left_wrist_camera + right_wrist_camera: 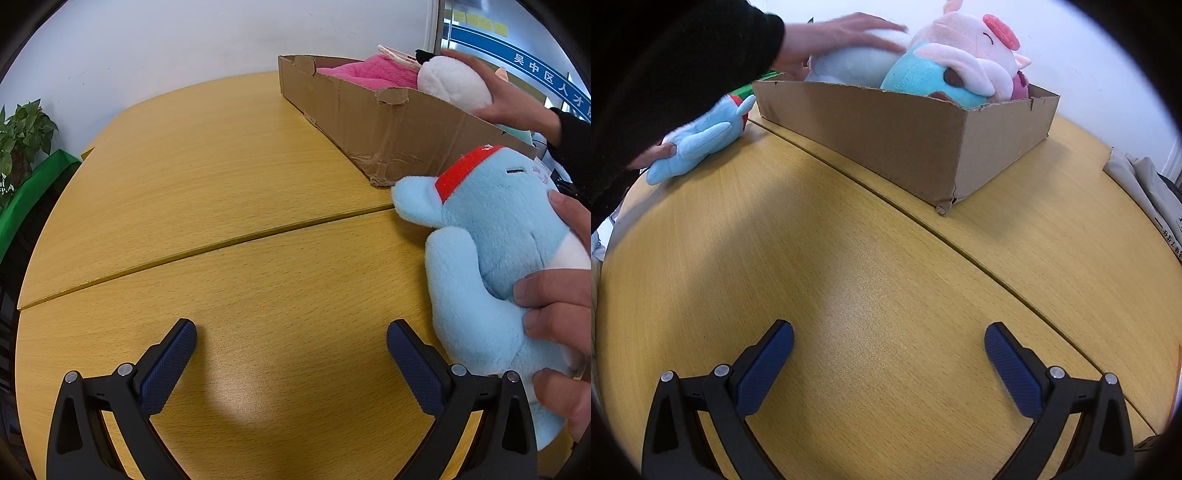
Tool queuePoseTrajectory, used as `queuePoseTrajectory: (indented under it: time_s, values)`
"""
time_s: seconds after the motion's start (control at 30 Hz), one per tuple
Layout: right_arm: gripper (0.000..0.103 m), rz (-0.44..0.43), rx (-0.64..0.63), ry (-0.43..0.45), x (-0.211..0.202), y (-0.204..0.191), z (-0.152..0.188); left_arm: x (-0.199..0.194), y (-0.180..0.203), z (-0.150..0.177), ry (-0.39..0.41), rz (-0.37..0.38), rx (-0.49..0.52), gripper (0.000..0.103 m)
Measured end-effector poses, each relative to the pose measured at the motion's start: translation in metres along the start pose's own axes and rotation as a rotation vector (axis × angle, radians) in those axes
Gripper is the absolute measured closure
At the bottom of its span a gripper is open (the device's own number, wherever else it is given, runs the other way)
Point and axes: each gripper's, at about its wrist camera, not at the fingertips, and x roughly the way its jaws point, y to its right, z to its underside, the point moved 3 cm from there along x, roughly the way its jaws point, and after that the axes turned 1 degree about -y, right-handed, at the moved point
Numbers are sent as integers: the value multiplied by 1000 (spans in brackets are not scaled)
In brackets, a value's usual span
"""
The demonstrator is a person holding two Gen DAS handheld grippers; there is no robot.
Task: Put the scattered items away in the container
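Yellow wood-grain worktop (207, 192) with a seam across it, white wall behind. Both grippers, left (291, 345) and right (889, 345), sit low over bare wood with blue-padded fingers (764, 369) spread wide, gripping nothing. Long brown cardboard box (886, 136) already has a pink plush, a teal-and-pink plush (945, 74) and a white plush (454, 83) under a bare hand (513, 96). Light blue plush toy with a red headband (495, 236) lies on the worktop just beside the box, held by another bare hand (561, 314).
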Motion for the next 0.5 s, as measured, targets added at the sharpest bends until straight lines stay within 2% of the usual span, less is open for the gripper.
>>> queuePoseTrajectory:
  time_s: [0.5]
  values:
    - [0,-1,0,0,0,0,1,-4,6,3,0,1,0,0]
